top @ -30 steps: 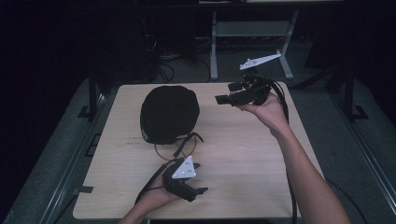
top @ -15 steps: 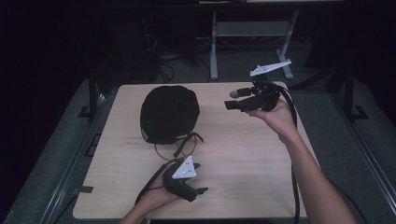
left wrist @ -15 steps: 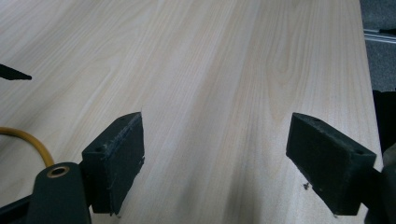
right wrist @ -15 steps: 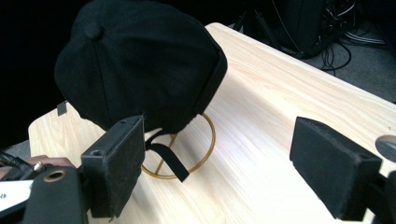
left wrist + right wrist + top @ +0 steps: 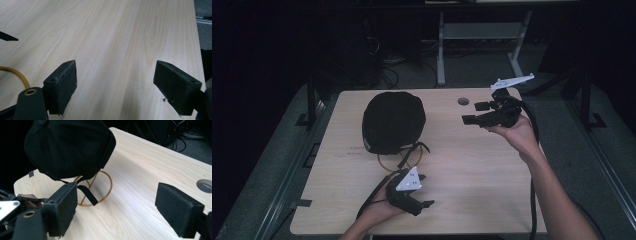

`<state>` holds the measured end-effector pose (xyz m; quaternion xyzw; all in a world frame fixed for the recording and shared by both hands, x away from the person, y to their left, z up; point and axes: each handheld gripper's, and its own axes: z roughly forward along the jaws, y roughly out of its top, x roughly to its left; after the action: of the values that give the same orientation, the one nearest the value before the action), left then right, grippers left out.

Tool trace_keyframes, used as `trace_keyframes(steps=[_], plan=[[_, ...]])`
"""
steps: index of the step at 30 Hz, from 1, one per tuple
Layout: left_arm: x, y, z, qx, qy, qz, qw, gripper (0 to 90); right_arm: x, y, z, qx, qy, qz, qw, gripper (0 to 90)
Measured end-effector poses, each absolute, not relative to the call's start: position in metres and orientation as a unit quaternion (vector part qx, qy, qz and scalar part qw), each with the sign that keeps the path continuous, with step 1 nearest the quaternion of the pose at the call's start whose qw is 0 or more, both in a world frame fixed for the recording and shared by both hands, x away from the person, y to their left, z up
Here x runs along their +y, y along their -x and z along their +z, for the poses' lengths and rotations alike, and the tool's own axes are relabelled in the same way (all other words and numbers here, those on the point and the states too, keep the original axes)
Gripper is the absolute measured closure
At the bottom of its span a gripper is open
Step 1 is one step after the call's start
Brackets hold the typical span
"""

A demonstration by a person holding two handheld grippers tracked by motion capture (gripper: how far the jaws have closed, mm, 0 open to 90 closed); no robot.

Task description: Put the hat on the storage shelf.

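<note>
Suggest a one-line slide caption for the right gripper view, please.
Open right gripper faces a black cap on a gold wire stand.

The high view looks forward and down from above the person's side of the surface (image 5: 482, 165), far enough back to take in all of it, the grey floor around it and a metal frame (image 5: 482, 35) beyond its far edge. The black cap (image 5: 393, 121) sits left of centre there.

The left gripper view rides low and close over bare wood, looking between the left claw (image 5: 125, 87) along the grain toward a surface edge, away from the cap.

The right gripper view sits higher and farther off, looking across the right claw (image 5: 125, 207) at the cap (image 5: 67, 147) and its gold wire stand (image 5: 105, 185), which the high view (image 5: 384, 164) shares.
</note>
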<state>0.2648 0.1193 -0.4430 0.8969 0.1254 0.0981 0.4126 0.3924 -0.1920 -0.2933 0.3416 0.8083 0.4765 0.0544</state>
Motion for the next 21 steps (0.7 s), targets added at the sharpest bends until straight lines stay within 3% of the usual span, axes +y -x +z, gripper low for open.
trace_keyframes(steps=[21], plan=[[0.121,-0.264,-0.444,0.126,-0.896,0.098,0.415,18.4,-0.231,-0.376,-0.335,0.797,-0.366,0.480,0.040,17.7]])
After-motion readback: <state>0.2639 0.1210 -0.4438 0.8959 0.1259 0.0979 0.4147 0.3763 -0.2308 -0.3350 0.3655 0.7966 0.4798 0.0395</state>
